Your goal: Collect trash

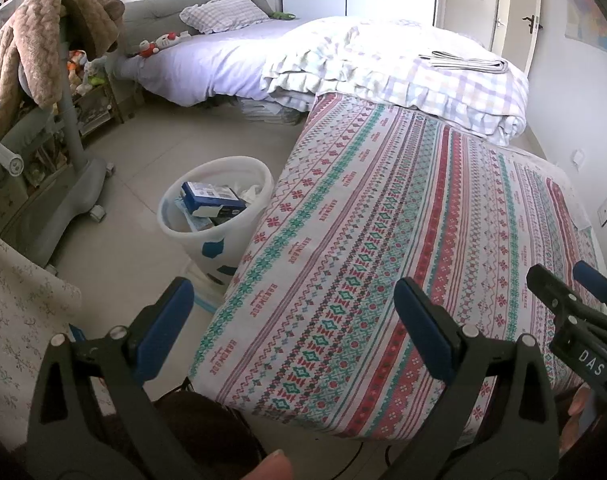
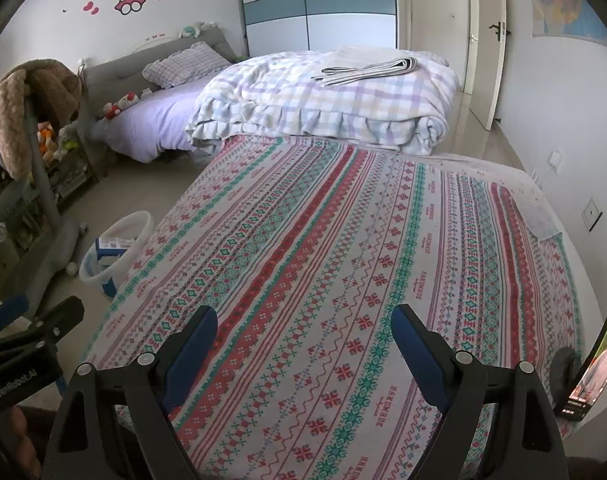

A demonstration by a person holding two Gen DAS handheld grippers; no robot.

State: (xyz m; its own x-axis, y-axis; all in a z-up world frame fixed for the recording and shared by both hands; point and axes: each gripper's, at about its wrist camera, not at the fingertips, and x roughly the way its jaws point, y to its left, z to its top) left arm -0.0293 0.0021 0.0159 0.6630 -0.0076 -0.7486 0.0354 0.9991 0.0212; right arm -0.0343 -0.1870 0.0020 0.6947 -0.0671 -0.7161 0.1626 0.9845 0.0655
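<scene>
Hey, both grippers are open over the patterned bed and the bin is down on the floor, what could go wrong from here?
1. The white trash bin already looks full, with a blue box sticking up near the rim; more trash might tip out.
2. The bin stands tight against the patterned bed, so the left gripper could knock it when reaching down.
3. A lit phone leans at the bed's right edge, close to the right gripper; a sweep could topple it.

Bin point(image 1: 217, 204) left of bed point(image 1: 403, 240)
</scene>
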